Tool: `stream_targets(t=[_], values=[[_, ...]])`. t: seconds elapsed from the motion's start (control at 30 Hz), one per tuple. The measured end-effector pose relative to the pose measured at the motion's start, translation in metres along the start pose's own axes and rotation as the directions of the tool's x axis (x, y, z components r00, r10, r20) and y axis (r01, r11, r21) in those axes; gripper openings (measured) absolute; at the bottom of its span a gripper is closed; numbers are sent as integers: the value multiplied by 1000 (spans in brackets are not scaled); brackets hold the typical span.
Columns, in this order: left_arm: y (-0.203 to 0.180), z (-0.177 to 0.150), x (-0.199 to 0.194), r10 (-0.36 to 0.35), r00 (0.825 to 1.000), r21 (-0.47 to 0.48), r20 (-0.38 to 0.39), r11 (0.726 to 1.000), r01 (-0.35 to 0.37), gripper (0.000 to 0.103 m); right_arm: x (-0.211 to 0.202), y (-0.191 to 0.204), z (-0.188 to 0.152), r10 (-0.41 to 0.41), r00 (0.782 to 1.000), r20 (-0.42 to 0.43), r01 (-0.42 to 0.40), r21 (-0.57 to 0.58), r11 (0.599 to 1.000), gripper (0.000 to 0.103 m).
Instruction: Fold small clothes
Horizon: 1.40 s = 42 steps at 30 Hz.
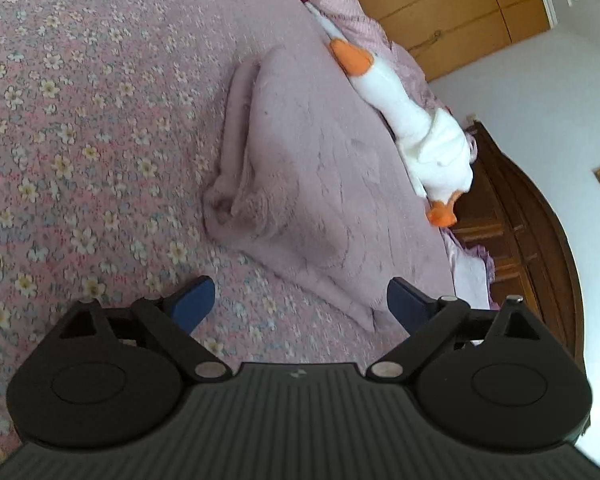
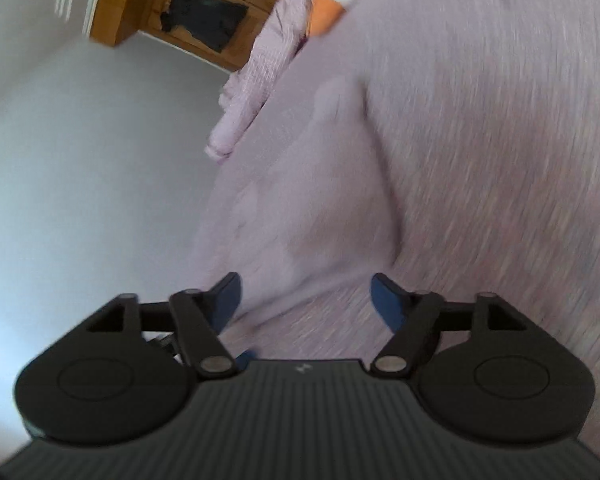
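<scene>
Right now I have both claws wide open and empty: the left gripper (image 1: 300,304) hovers over the flowered bedspread (image 1: 80,100) just short of the near corner of the garment, and the right gripper (image 2: 306,300) hangs above the same cloth, though its view is smeared by blur. The piece I am working on is a fluffy lilac garment (image 1: 300,168) lying on the bed, left of a white plush goose (image 1: 416,120) that sits along its far-right side. I judge it to be light, soft and thick, with a fleecy nap that should grip well rather than slip, and no stiffness at all, so any lifted edge will droop and drag the layers under it. It looks partly folded, with rolled edges bunched along its left side (image 1: 236,148). Its long axis runs from the near corner by my left claw away toward the far end near the goose's orange feet (image 1: 350,58). I would take hold at the near corner (image 1: 366,316), pinching through all layers, and with the right claw at the matching edge; from the blurred right view (image 2: 340,184) I cannot tell exactly where that edge lies.
</scene>
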<state>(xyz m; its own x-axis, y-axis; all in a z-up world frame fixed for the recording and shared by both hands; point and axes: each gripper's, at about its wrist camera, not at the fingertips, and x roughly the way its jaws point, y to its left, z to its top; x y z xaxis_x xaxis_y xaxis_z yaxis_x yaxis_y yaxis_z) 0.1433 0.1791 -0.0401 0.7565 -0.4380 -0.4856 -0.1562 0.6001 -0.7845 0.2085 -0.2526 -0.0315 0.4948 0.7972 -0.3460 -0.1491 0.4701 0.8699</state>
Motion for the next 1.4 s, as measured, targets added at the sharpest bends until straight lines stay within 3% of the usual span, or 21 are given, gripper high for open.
stream_targets(t=[0.1,0.27,0.4,0.47,0.5,0.63,0.77,1.0,1.13,1.2,1.33,1.37,1.4], values=[[2,13,12,-6,1000,-18,19,1000,7,97,13,8,-19,41,998,-41,-40,18,999,77],[-8,27,35,15,999,52,29,999,-16,98,35,22,-33,49,996,-79,-49,2,999,77],[-7,31,42,7,998,62,62,998,-11,96,52,21,-41,57,996,-65,-54,48,997,77],[-6,32,41,37,995,62,88,997,-42,76,62,17,-43,72,997,-29,-69,103,992,77],[-6,33,42,83,992,60,95,994,-89,48,67,15,-45,75,997,-7,-74,135,988,79],[-2,39,37,73,993,-41,88,997,-69,41,92,24,-53,91,993,74,-107,239,965,86],[-21,45,30,76,994,-65,84,995,-70,39,118,29,-60,91,992,85,-117,376,919,85],[-35,63,29,68,996,-166,55,984,-58,38,133,30,-62,34,977,210,-128,453,882,85],[-37,67,25,44,997,-210,57,977,-32,37,146,34,-58,-2,972,234,-114,481,869,85],[-37,69,23,34,998,-227,57,974,-20,37,148,38,-63,-28,961,276,-114,483,868,85],[-34,71,13,36,997,-223,65,975,-21,36,148,33,-74,-24,925,380,-188,509,840,83],[-33,72,11,34,997,-223,65,975,-19,36,147,31,-76,-23,919,394,-197,506,840,80],[-31,71,10,28,998,-221,63,975,-13,36,148,30,-77,-31,920,390,-185,504,843,69]])
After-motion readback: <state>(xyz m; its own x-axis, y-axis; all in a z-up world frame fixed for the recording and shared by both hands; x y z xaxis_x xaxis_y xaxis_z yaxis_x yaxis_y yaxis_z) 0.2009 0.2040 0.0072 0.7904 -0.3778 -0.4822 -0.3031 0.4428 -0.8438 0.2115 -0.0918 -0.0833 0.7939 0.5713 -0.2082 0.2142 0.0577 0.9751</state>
